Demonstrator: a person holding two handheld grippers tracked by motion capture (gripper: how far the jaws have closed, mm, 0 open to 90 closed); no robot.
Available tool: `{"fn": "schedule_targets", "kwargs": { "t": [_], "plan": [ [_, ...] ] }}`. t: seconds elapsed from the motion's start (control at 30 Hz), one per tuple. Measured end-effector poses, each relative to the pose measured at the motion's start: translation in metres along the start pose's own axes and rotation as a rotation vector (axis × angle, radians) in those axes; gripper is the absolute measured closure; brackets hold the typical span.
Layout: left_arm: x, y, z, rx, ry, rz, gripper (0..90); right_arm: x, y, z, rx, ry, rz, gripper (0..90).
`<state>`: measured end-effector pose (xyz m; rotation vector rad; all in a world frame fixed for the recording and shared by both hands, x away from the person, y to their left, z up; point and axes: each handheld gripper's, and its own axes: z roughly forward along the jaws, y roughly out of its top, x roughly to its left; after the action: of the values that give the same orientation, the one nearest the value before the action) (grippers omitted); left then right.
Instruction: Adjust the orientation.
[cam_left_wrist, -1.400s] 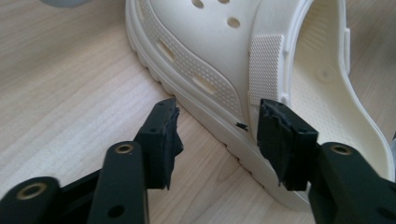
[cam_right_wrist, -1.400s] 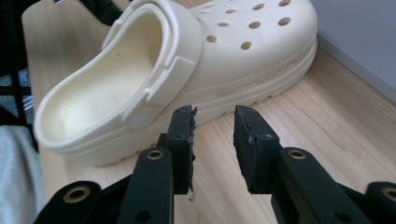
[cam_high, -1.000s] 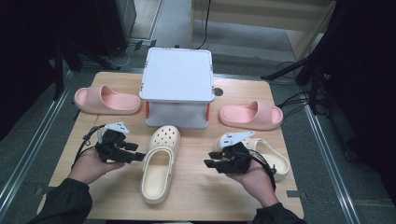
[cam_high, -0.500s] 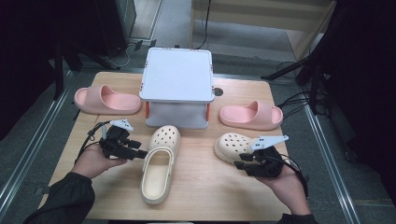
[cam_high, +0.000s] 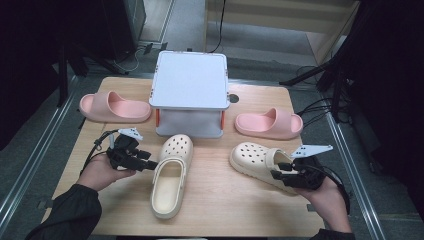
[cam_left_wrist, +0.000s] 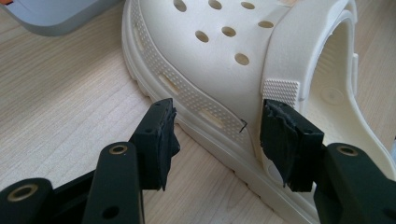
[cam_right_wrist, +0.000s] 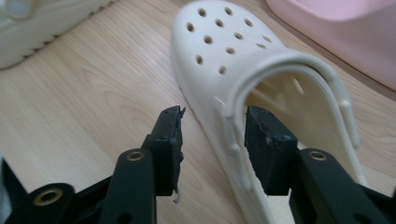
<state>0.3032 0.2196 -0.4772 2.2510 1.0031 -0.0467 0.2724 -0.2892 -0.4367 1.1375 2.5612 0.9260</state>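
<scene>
Two cream perforated foam clogs lie on the pale wooden table (cam_high: 210, 210), one to each gripper. The left cream clog (cam_high: 171, 175) lies near the table's middle, toe towards the white-lidded grey plastic box (cam_high: 190, 95), heel opening towards the person. The right cream clog (cam_high: 261, 164) lies to its right, well apart from it and angled, its toe pointing up-left in the high view.

Left gripper (cam_high: 149, 165): held low at the left clog's outer side, about mid-length. Its own view has the jaws standing wide, the clog's side wall and sole edge (cam_left_wrist: 219, 116) between them; the right-hand pad sits just at the strap hinge, the left-hand pad is off the sole with bare table showing behind it. No squeeze visible, so nothing gripped.

Right gripper (cam_high: 280, 175): at the heel end of the right clog. Its jaws have just been opening; they straddle the clog's side wall (cam_right_wrist: 233, 126), one pad outside, one inside the foot opening. A gap shows on the outer side; the wall is not pinched.

One pink foam slide (cam_high: 114, 107) lies left of the box, another pink foam slide (cam_high: 269, 123) right of it, just beyond the right clog's toe.
</scene>
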Motion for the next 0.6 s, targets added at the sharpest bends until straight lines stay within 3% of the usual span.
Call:
{"fn": "schedule_targets", "kwargs": {
  "t": [0.13,0.17,0.33,0.5,0.6],
  "plan": [
    [0.001,0.0,0.001,0.004,0.003,0.0,44.1,-0.007,-0.003,0.012,0.018,0.005,0.02,51.3],
    [0.0,-0.001,0.001,0.004,0.003,0.0,44.0,-0.009,-0.003,0.023,0.048,0.019,0.013,52.2],
    [0.0,-0.003,0.001,0.002,0.005,0.001,43.8,-0.011,0.002,0.036,0.063,0.033,-0.009,57.5],
    [0.0,-0.007,0.0,0.006,0.009,0.001,43.8,-0.009,0.009,0.044,0.046,0.025,-0.044,73.1],
    [0.001,-0.008,-0.001,0.008,0.013,0.005,43.7,-0.01,0.01,0.045,0.049,0.034,-0.034,74.3]
  ]
}}
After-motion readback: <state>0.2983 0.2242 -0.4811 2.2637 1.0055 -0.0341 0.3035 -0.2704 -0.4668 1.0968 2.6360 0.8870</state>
